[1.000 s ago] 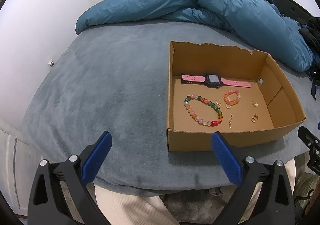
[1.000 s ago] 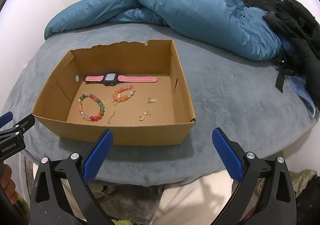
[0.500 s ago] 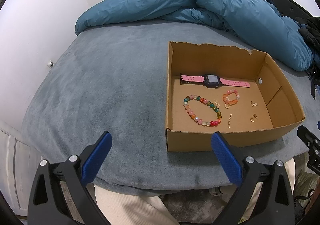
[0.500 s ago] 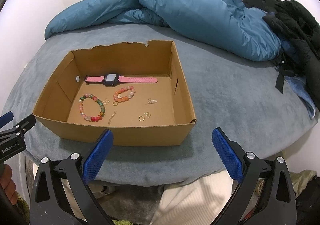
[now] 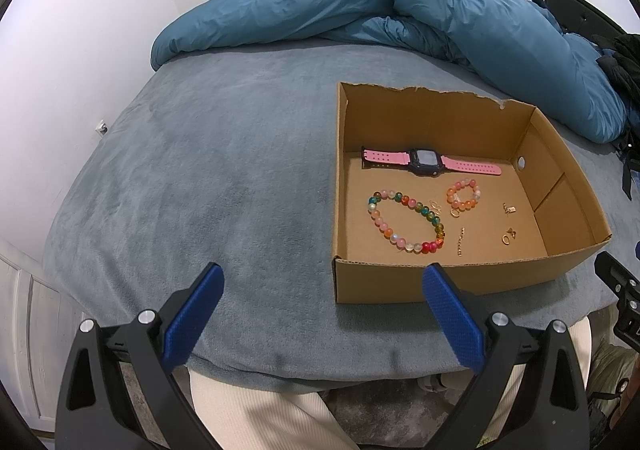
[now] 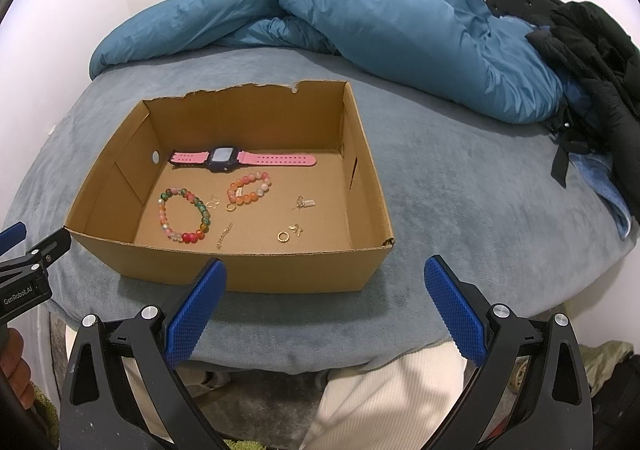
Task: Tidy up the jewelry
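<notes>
On the grey bed (image 5: 224, 169), cardboard box (image 5: 448, 282) holds pink watch (image 5: 426, 162), two bead bracelets, small gold pieces; left gripper (image 5: 322, 278) and right gripper (image 6: 326, 272) both spread apart, empty.

One readable mark: "GenRobot.AI" in white letters is showing on the black body of the left hand-held gripper (image 6: 24, 274), at the right wrist view's left edge. Watch (image 6: 222, 159) screen is showing no legible digits.

left gripper (image 5: 322, 276) and right gripper (image 6: 325, 270) hover level, blue fingers (image 6: 196, 306) spread wide (both empty).
</notes>
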